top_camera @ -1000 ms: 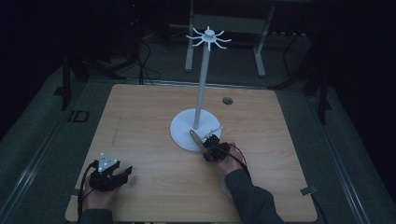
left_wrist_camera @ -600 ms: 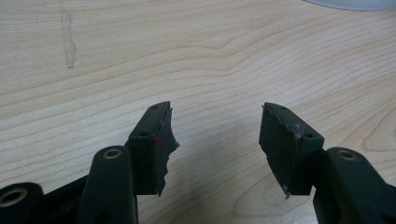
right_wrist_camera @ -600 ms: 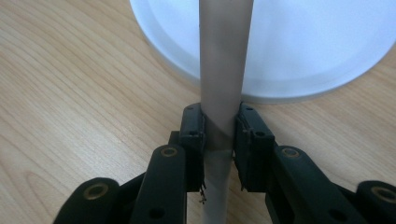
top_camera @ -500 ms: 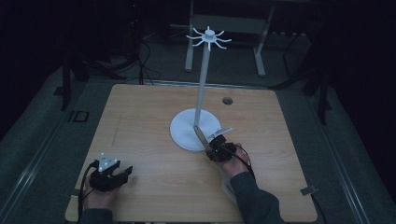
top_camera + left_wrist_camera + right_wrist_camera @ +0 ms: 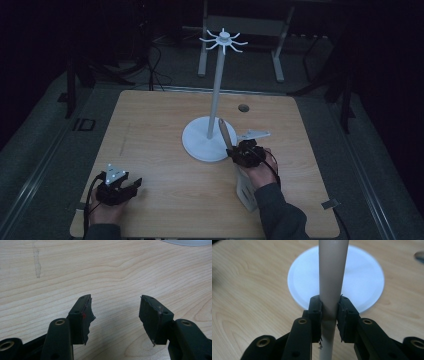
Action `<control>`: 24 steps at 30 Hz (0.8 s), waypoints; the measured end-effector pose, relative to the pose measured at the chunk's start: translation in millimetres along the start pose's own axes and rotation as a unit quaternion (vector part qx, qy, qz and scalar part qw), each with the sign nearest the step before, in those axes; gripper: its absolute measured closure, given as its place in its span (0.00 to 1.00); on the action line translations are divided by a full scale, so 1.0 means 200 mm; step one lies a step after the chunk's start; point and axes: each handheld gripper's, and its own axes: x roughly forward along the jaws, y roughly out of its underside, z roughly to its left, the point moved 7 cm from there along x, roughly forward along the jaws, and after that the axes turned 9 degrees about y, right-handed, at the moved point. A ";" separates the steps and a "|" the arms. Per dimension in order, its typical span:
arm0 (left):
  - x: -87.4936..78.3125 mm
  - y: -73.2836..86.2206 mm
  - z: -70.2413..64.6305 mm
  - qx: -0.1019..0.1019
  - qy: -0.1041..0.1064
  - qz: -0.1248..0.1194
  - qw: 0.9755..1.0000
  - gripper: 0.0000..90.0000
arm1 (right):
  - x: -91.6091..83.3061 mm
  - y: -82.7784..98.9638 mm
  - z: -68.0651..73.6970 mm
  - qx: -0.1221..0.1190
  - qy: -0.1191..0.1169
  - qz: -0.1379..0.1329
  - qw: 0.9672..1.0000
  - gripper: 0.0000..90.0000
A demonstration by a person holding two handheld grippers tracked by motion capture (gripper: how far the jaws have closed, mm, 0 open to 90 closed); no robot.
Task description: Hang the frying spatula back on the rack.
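Observation:
A white stand rises from a round base [image 5: 200,145] [image 5: 362,280] at the middle of the table, its pole [image 5: 216,90] ending in a ring of hooks [image 5: 223,40]. My right gripper [image 5: 235,152] [image 5: 329,307] is shut on a beige rod [image 5: 223,131] [image 5: 333,272]. The rod tilts up and to the left over the base's right edge, close to the pole. A pale broad piece [image 5: 246,192] lies under my right wrist; I cannot tell whether it belongs to the rod. My left gripper [image 5: 132,186] [image 5: 115,312] rests open on the bare wood at the front left, nothing between its jaws.
The wooden table [image 5: 150,130] has a small round hole [image 5: 243,107] at the back right. Dark floor, cables and metal frame legs [image 5: 280,55] surround it. A faint streak [image 5: 36,260] marks the wood ahead of my left gripper.
My right hand has shifted a little to the right and the rod's tip has swung up, nearer to the pole. The left gripper has stayed put.

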 end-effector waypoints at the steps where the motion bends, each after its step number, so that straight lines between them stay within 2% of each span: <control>1: 0.00 0.00 0.00 0.000 0.000 0.000 1.000 0.49 | -0.01 -0.01 0.00 0.000 0.001 -0.009 1.000 0.83; 8: 0.00 0.00 0.00 -0.001 -0.003 0.001 1.000 0.49 | -0.09 -0.08 -0.02 0.000 0.005 -0.075 0.997 0.83; 18: 0.00 0.00 0.00 -0.002 0.001 -0.004 1.000 0.49 | -0.15 -0.15 -0.04 0.005 -0.002 -0.113 0.994 0.83; 24: 0.00 0.00 0.00 -0.001 0.000 -0.003 1.000 0.49 | -0.17 -0.18 -0.03 0.004 -0.009 -0.126 0.992 0.83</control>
